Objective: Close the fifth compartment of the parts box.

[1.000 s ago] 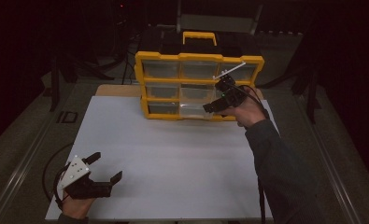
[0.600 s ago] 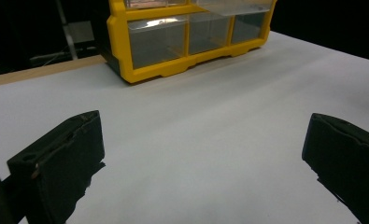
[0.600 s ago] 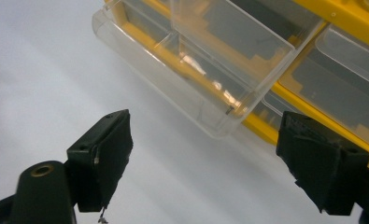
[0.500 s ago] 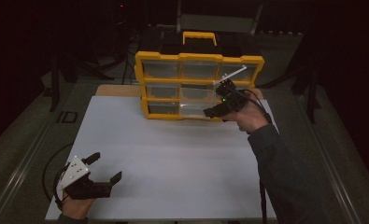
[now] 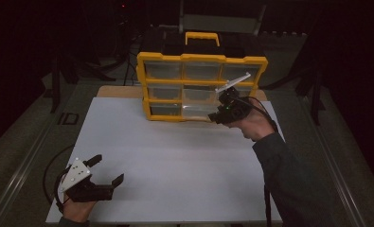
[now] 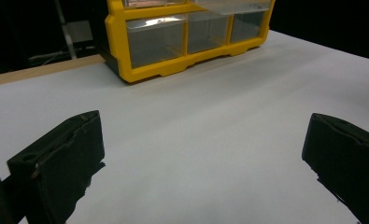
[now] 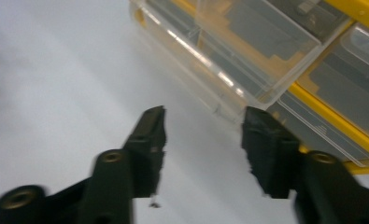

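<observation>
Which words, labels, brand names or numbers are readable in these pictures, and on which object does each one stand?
No text can be read.
Yellow organizer: no brand name or label shows on its frame or clear drawers.
Left gripper and right gripper: no markings to read; the grey plate bears only dark dots.
White table: blank.

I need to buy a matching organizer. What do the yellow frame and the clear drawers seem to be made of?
Yellow frame: looks like moulded plastic, opaque with a dull sheen and rounded edges. Clear drawers: seemingly transparent hard plastic, glossy, with bright highlights along their rims.
</observation>
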